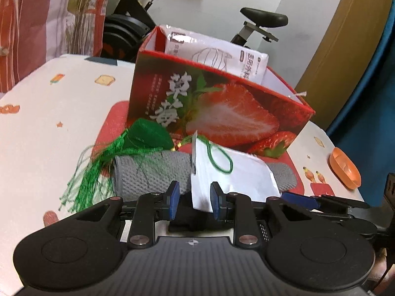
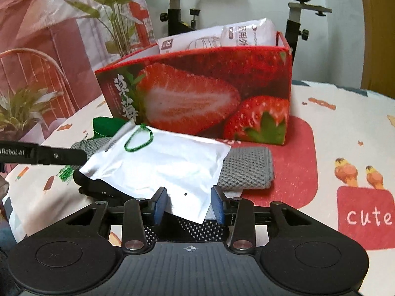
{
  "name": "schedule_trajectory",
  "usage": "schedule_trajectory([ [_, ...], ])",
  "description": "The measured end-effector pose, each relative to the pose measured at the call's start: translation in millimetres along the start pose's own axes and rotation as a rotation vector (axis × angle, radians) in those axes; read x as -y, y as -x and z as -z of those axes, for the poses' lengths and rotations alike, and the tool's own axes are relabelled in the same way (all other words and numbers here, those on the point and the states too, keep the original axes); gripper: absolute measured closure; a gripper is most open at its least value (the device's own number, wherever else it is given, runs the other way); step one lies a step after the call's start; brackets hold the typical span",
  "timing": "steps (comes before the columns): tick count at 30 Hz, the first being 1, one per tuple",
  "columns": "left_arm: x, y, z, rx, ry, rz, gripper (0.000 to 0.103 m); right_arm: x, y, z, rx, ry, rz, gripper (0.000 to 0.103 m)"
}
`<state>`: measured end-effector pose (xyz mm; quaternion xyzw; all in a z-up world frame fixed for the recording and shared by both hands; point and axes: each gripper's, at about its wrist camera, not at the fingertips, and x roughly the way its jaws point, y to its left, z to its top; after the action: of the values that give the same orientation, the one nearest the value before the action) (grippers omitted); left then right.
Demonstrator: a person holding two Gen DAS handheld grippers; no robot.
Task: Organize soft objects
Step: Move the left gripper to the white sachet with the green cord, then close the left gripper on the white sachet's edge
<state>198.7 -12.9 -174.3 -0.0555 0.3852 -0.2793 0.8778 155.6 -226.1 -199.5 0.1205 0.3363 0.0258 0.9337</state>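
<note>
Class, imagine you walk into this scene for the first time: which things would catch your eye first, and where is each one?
The red strawberry box stands out, upright at the back of the table with white packets poking out. In front of it a white pouch lies across a grey knitted cloth; the open left gripper and right gripper both straddle its near edge. A green tassel spills out left of the cloth.

Your left gripper is matte black, with blue pads on its fingers. Behind the claw run flat black link bars pinned with round silver screws, then two big round discs either side of a ribbed plate marked with a small crosshair. Your right gripper matches it: blue pads, black links, silver screws, the same crosshair. White lettering runs along the left one's black side.
</note>
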Motion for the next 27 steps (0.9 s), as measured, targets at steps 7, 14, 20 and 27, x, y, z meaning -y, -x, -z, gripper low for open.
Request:
schedule_trajectory([
  [7, -2.5, -3.1, 8.0, -0.020, 0.026, -0.006, 0.074, 6.4, -2.5, 3.6, 0.002, -0.038, -0.015, 0.065],
  [14, 5.5, -7.5, -12.7, -0.011, -0.035, -0.043, 0.074, 17.0, -3.6, -4.0, 0.039, -0.061, -0.060, 0.065],
  [20, 1.6, -32.4, -27.1, -0.099, -0.001, -0.023, 0.074, 15.5, -13.5, -17.0, 0.072, 0.112, -0.113, 0.065],
  [27, 5.9, -56.0, -34.2, -0.212, 0.000, -0.018, 0.074, 36.8, -28.4, -31.4, 0.006, 0.062, -0.218, 0.066],
])
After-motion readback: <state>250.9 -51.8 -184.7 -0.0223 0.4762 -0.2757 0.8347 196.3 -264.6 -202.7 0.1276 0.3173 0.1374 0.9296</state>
